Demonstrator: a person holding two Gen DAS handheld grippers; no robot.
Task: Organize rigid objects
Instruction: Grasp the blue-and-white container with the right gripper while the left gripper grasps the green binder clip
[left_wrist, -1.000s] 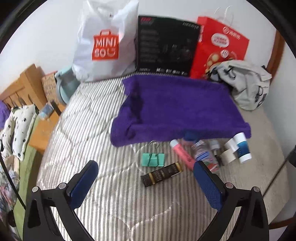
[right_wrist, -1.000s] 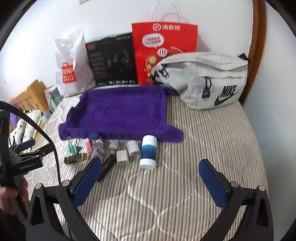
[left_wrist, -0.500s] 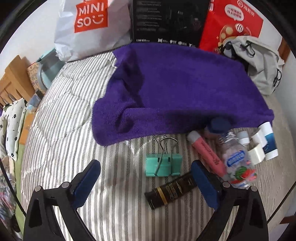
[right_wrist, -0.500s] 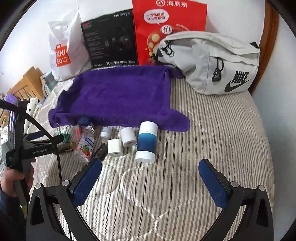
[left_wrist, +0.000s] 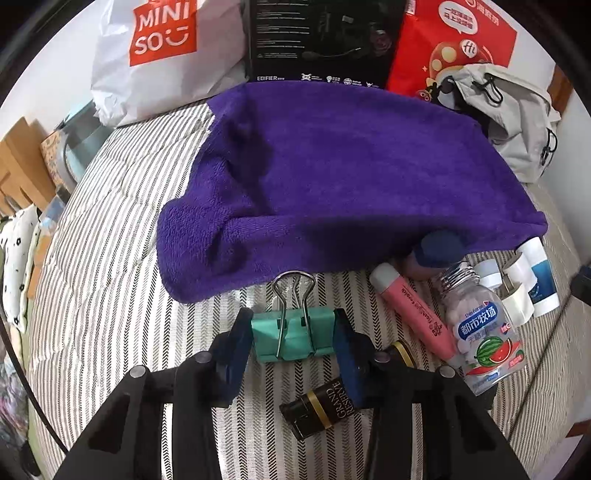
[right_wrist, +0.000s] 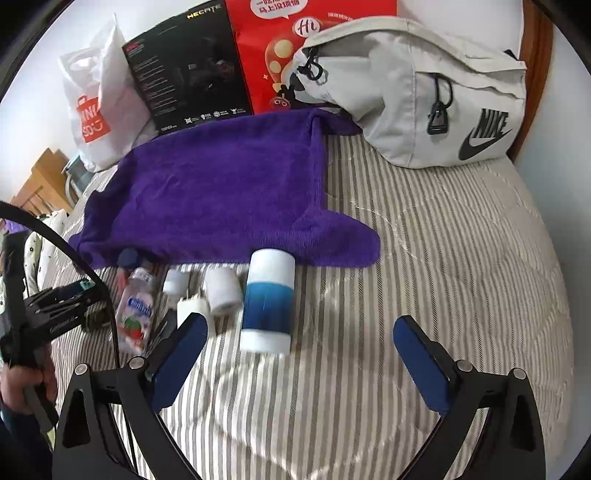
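**Green binder clip pinched in your left gripper**

Your left gripper has its blue pads closed on the green binder clip, down on the striped bedcover just near of the purple towel. Your right gripper hangs wide open, holding nothing, near the blue-and-white tube.

The purple towel is fluffy terry cloth. The binder clip is matt teal with shiny wire handles. The candy bottle is clear glossy plastic. The bed has quilted striped fabric.
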